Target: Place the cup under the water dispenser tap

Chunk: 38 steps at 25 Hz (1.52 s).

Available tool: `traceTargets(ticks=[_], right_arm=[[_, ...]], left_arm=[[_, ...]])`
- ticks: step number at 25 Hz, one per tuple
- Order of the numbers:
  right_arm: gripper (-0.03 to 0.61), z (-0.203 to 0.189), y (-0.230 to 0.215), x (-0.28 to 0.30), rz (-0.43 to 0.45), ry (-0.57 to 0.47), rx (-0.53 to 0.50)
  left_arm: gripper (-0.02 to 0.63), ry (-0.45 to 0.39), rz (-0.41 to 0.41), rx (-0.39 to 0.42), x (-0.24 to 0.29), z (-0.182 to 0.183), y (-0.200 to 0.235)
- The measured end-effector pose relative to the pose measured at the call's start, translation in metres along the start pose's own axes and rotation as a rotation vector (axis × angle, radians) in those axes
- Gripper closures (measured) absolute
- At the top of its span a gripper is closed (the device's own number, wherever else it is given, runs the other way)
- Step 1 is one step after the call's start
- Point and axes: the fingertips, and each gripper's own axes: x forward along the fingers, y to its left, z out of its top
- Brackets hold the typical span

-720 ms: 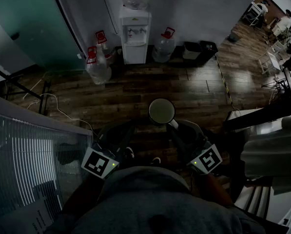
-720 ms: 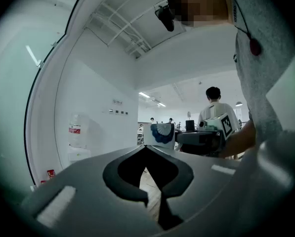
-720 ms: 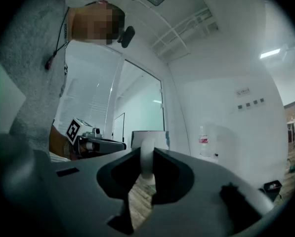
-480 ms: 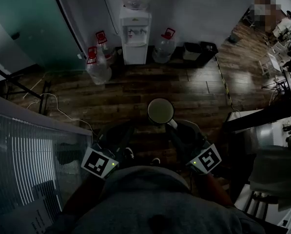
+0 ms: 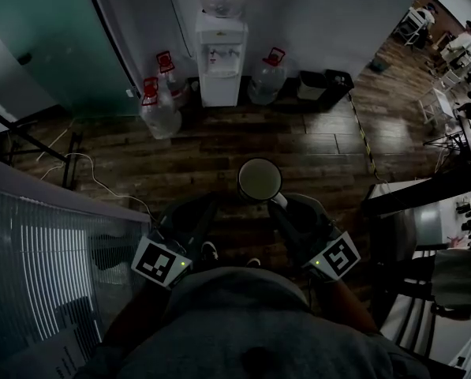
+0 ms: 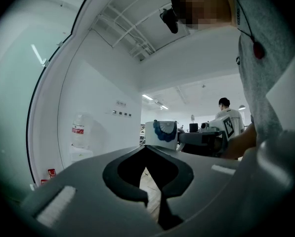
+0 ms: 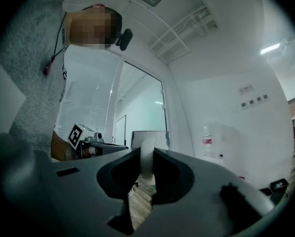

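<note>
Wood floor is showing below. Right gripper is pinching the cup handle. Left gripper is pressing together, empty.

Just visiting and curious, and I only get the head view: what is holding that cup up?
Observer: The right gripper. Its view shows the jaws shut on the handle of the cup.
Operator: Is the other gripper helping?
Observer: No. The left gripper has its jaws together with nothing between them, as its own view shows.
Operator: Is the cup plain white?
Observer: No, the left gripper view shows a blue pattern on its side.
</note>
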Motion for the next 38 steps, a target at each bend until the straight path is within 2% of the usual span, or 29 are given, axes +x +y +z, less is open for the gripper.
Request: traceTargets(ticks=[10, 14, 18, 20, 24, 28, 31, 34, 36, 38], right_arm=[[0.515, -0.003, 0.005, 0.045, -0.041, 0.004, -0.017], [0.515, -0.011, 0.006, 0.060, -0.065, 0.005, -0.015], [0.515, -0.012, -0.001, 0.075, -0.082, -0.021, -0.014], [0.515, -0.014, -0.009, 0.083, -0.081, 0.000, -0.014], [0.515, -0.014, -0.031, 0.093, -0.076, -0.048, -0.011], [0.515, -0.017, -0.062, 0.106, -0.055, -0.053, -0.017], [0.515, -0.018, -0.091, 0.114, -0.044, -0.071, -0.014], [0.515, -0.018, -0.123, 0.122, -0.018, -0.059, -0.017], [0.515, -0.013, -0.144, 0.125, -0.001, -0.098, -0.019], [0.515, -0.011, -0.163, 0.130, 0.011, -0.105, -0.024]], left_arm=[[0.606, -0.009, -0.045, -0.015, -0.009, 0.000, 0.043], [0.606, -0.052, -0.068, 0.037, -0.012, 0.003, 0.064], [0.606, -0.028, -0.052, 0.017, -0.011, -0.005, 0.087], [0.606, -0.022, -0.040, 0.003, -0.007, -0.008, 0.098], [0.606, -0.029, -0.042, 0.015, 0.010, -0.008, 0.109], [0.606, -0.036, -0.027, 0.030, 0.037, -0.003, 0.122], [0.606, -0.049, -0.014, 0.048, 0.063, 0.004, 0.135], [0.606, -0.013, 0.010, 0.039, 0.092, 0.001, 0.148], [0.606, 0.002, 0.022, 0.049, 0.113, 0.002, 0.155], [0.606, -0.021, 0.028, 0.056, 0.133, 0.011, 0.159]])
